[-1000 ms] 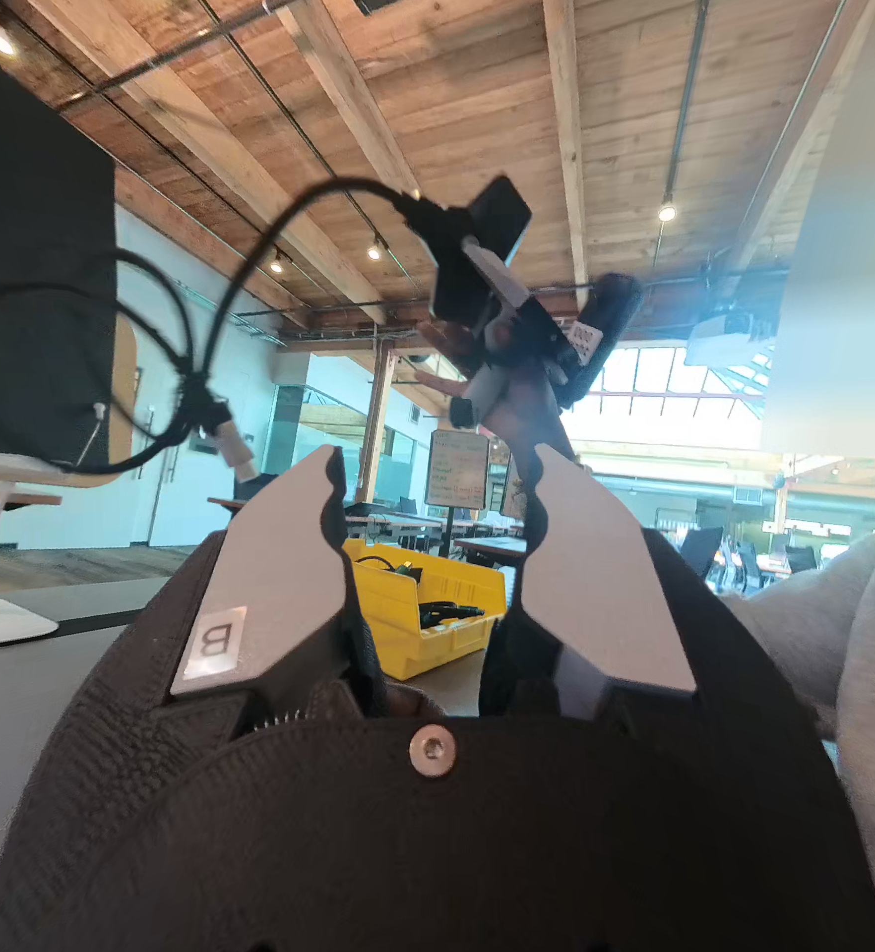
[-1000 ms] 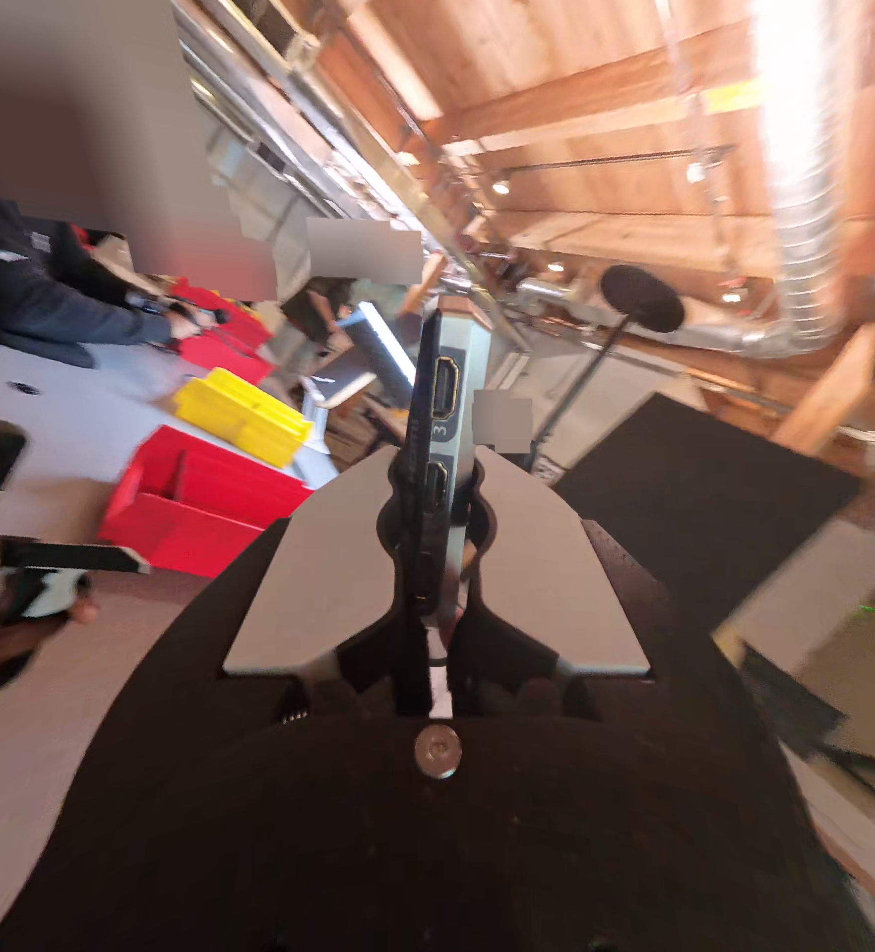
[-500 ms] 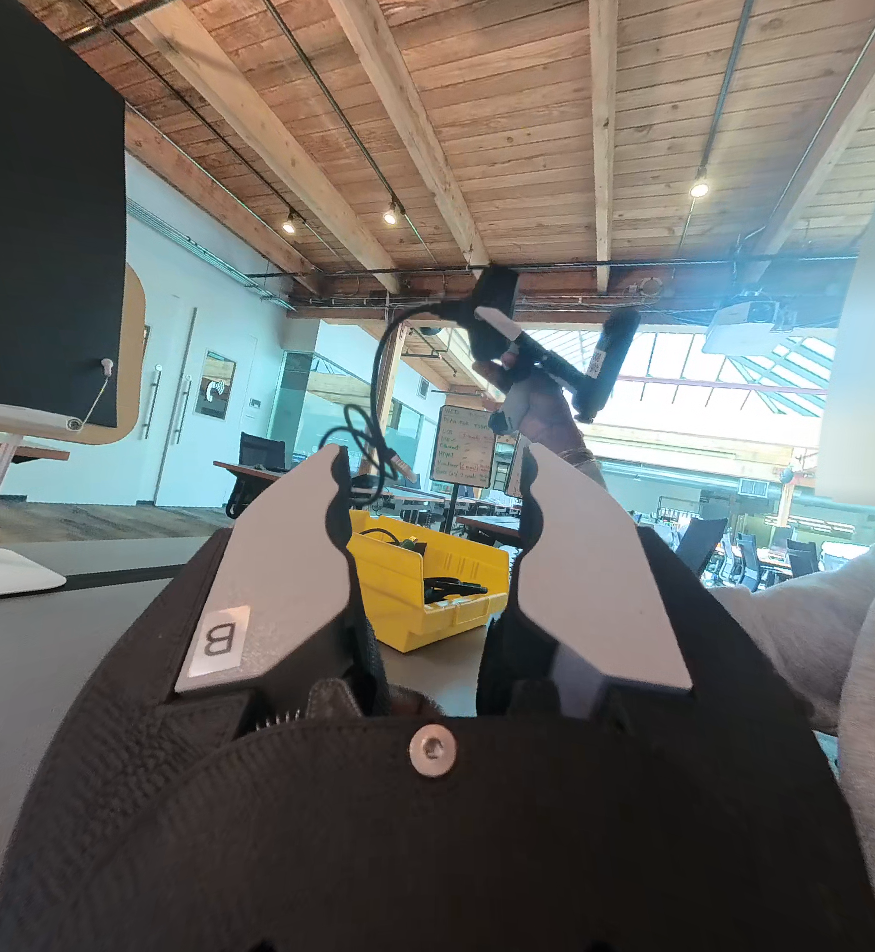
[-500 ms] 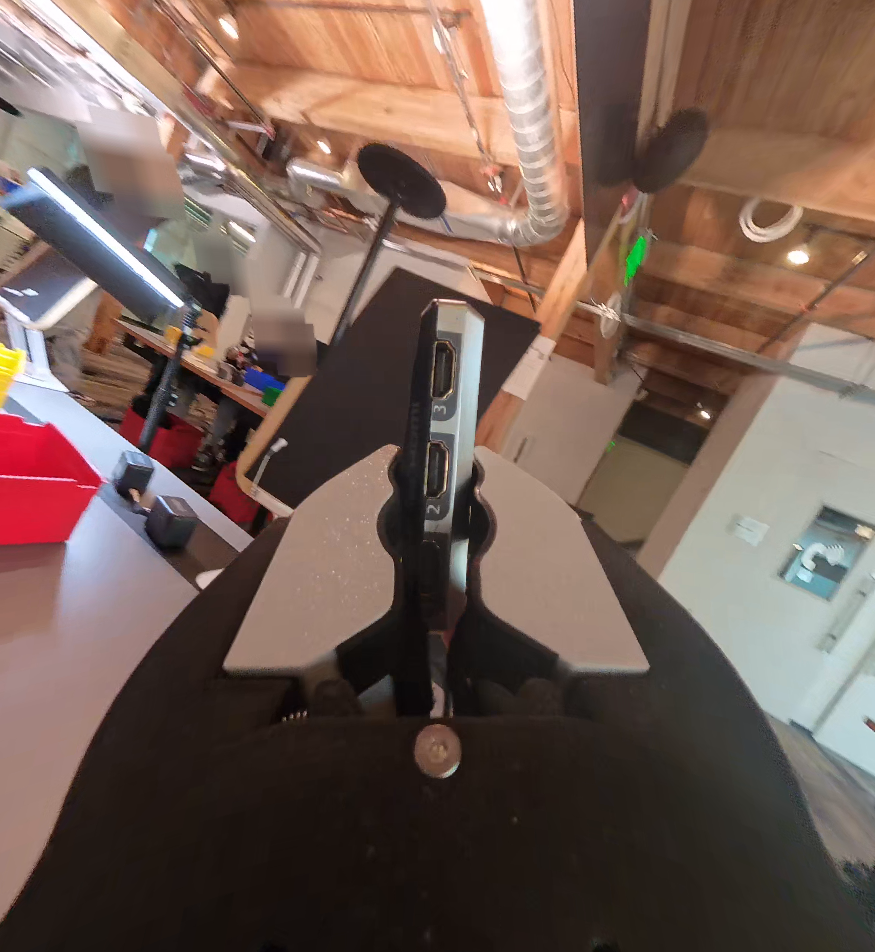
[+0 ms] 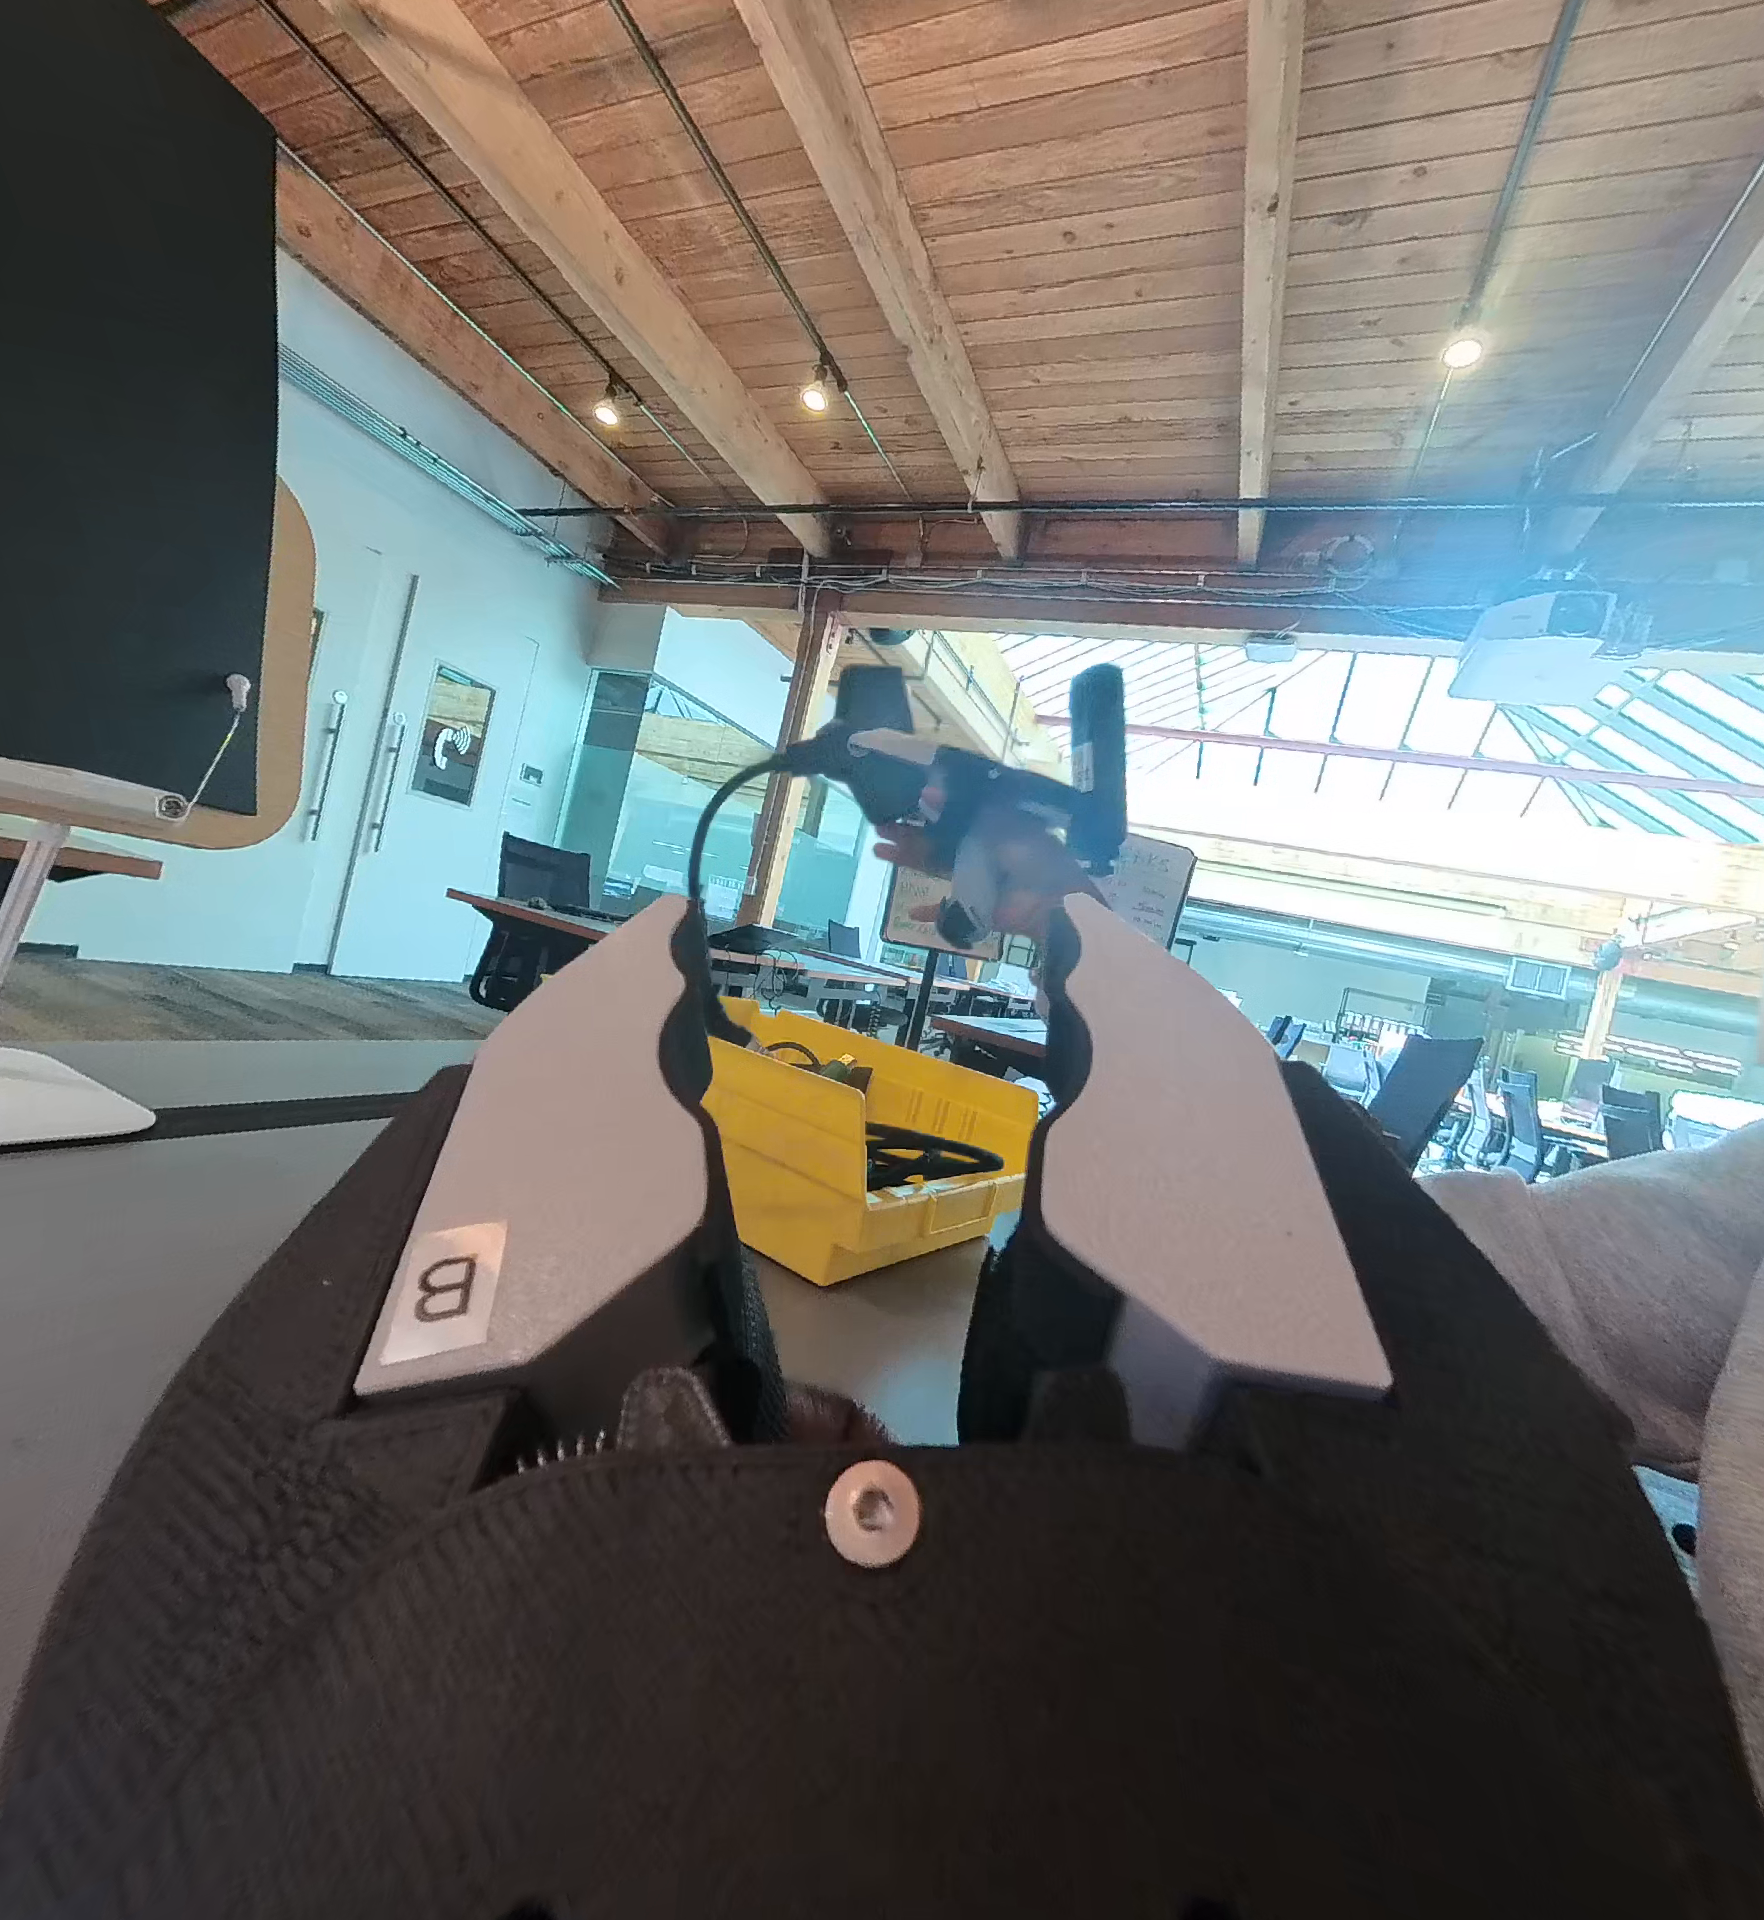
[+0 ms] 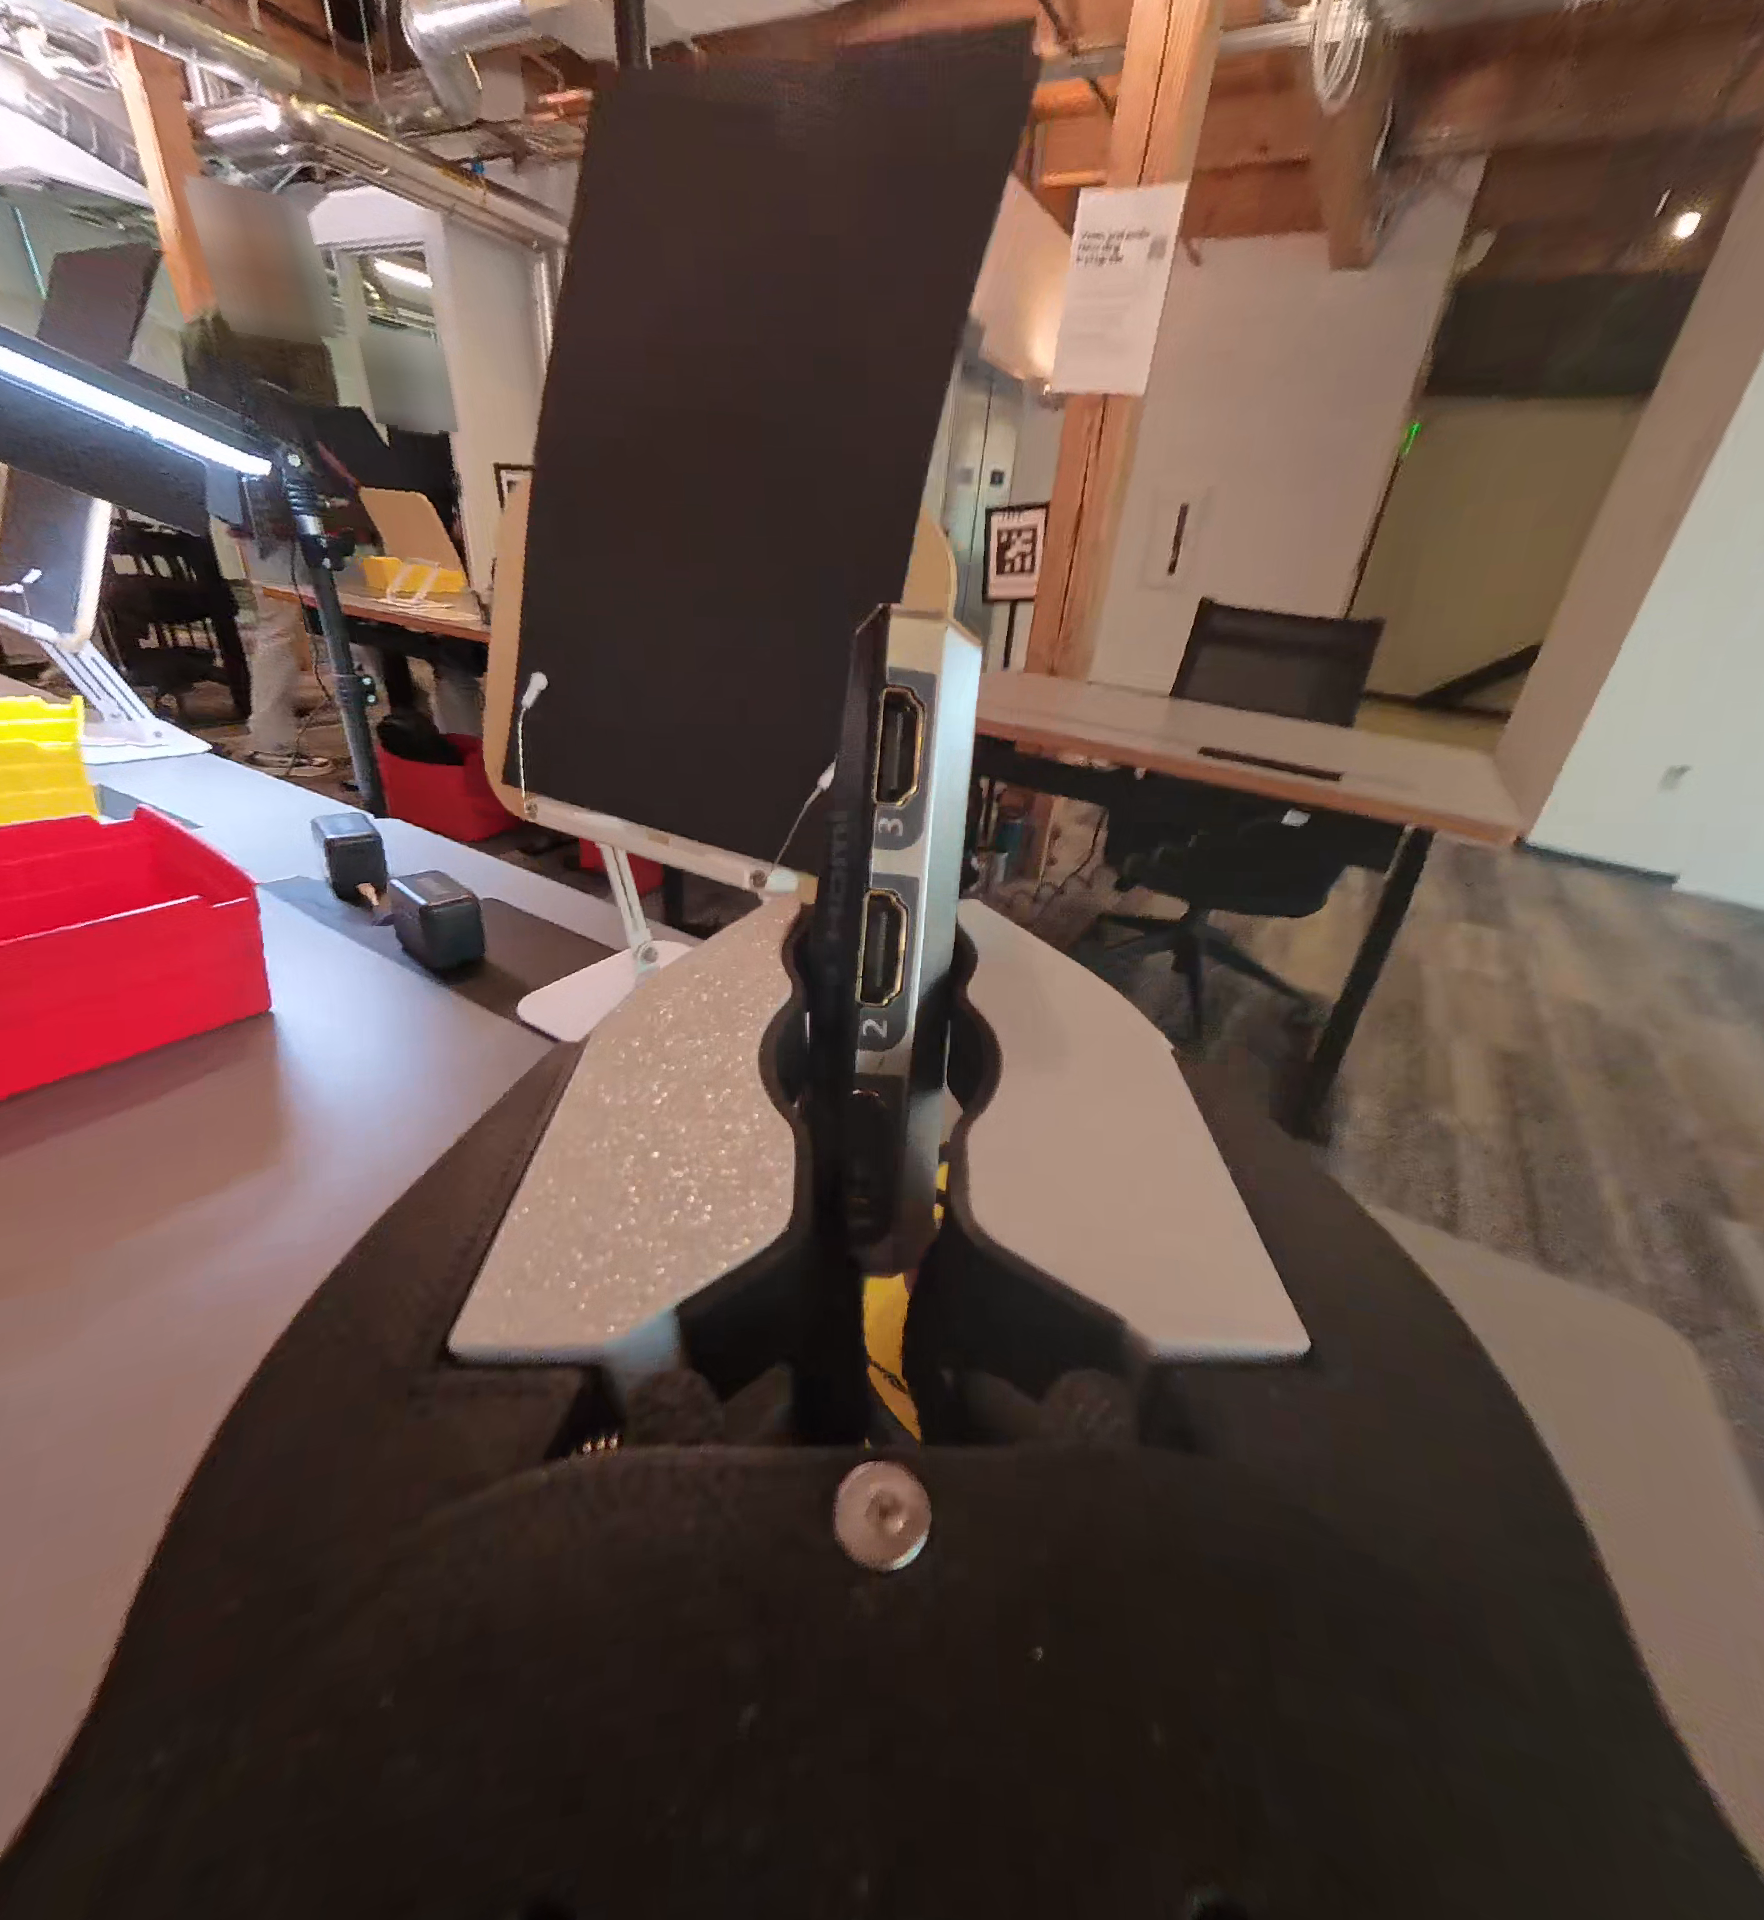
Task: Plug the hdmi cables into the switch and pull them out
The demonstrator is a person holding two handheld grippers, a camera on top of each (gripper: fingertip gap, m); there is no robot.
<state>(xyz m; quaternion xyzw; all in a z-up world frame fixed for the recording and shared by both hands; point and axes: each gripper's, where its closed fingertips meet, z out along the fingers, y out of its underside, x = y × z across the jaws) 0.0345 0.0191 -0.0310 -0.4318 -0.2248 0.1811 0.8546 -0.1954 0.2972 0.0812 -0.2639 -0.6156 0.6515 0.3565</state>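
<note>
Right tongs (image 6: pixel 873 1039) clamped tight on the switch (image 6: pixel 904 862), edge-up with ports facing out, probably for easy plugging. Left tongs (image 5: pixel 873 1023) gaping wide, holding nothing. Black cable (image 5: pixel 722 831) dangling down toward yellow bin (image 5: pixel 878 1153) mid-counter (image 5: pixel 130 1247).

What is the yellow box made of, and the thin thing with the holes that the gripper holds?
The yellow bin looks like smooth, glossy moulded plastic: even colour, ribbed walls, a thin rim. The switch, pinched upright in the right gripper, seems to have a silvery brushed-metal face with a black edge, probably plastic or rubber; its ports look lined with shiny metal. The look alone cannot settle it.
</note>
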